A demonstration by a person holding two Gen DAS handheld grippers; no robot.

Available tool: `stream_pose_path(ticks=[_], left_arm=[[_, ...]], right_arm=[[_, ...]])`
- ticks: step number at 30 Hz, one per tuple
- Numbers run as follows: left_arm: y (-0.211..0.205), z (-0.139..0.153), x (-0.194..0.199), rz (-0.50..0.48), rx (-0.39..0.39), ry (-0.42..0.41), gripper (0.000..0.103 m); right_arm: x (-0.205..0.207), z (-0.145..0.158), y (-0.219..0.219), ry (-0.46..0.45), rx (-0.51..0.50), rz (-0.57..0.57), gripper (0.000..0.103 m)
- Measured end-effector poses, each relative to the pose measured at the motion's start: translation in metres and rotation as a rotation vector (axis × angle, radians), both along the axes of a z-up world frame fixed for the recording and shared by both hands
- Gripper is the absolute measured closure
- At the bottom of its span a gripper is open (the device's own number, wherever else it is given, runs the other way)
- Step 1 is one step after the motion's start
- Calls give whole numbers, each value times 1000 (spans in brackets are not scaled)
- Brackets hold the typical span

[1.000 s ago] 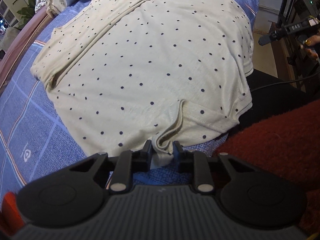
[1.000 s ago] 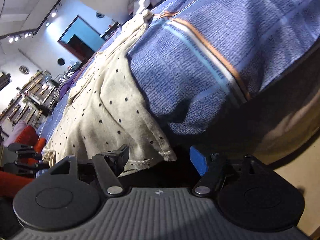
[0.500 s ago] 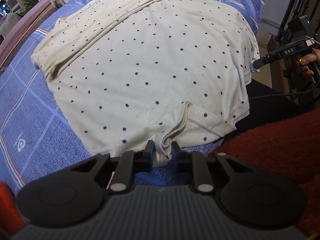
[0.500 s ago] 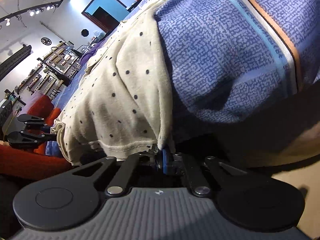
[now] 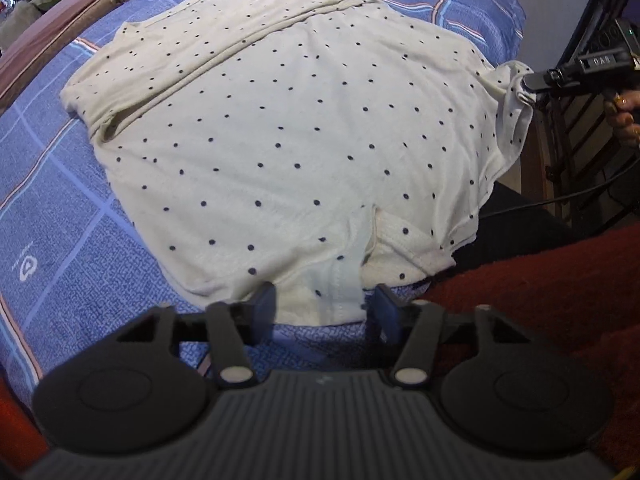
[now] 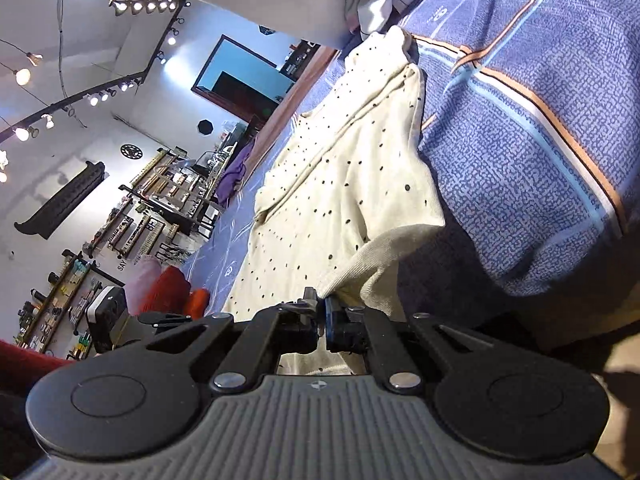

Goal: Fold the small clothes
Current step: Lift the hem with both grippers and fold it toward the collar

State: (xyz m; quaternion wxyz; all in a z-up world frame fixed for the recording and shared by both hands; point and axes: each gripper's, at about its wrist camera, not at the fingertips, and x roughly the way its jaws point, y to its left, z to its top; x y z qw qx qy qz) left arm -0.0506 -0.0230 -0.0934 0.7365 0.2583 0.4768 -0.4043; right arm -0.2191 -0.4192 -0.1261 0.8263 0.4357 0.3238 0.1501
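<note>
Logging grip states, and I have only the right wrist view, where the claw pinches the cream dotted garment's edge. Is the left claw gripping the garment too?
Observer: No. The left claw is open, its fingers on either side of the near hem of the cream dark-dotted knit garment, not pinching it.
Operator: Does the garment lie flat on the bed?
Observer: Mostly. Only the corner held in the right claw is lifted off the blue striped bedcover.
</note>
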Motion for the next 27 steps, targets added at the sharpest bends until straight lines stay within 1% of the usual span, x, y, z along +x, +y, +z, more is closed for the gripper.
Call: stream_pose_path(ticks=[2, 4, 5, 6, 8, 9, 11, 12, 16, 18, 20, 22, 23, 27], left_arm=[[-4, -7, -6, -4, 4, -9, 43], [-7, -9, -10, 12, -4, -30, 47], [-8, -8, -10, 14, -18, -34, 61], [-11, -9, -10, 22, -25, -34, 80], [-18, -13, -10, 36, 24, -84, 93], [-21, -15, -11, 40, 44, -109, 95], [-23, -13, -13, 50, 50, -124, 97], [-21, -6, -14, 51, 37, -130, 97], [0, 29, -1, 118, -54, -131, 97], [12, 42, 14, 167, -82, -142, 97], [21, 48, 30, 200, -93, -146, 97], [26, 52, 45, 222, -101, -158, 97], [28, 54, 55, 232, -107, -157, 97], [34, 70, 102, 321, -178, -184, 97]], right_arm=[[1, -4, -1, 10, 2, -2, 96], [-1, -8, -2, 14, 12, -22, 96], [-1, -7, -3, 16, 13, -27, 96], [-3, -9, -4, 20, 10, -32, 96], [-5, -11, -4, 27, 22, -41, 96], [-5, -11, -4, 29, 19, -44, 96], [-6, -12, -5, 28, 25, -51, 96], [-7, -12, -5, 24, 30, -54, 96], [-6, -10, -3, 16, 30, -50, 96], [-3, -8, -4, 5, 41, -42, 96], [0, -6, -5, -11, 63, -48, 96], [5, -3, -8, -43, 119, -64, 96], [9, 0, -9, -58, 128, -67, 96], [42, 20, -18, -100, 152, -75, 96]])
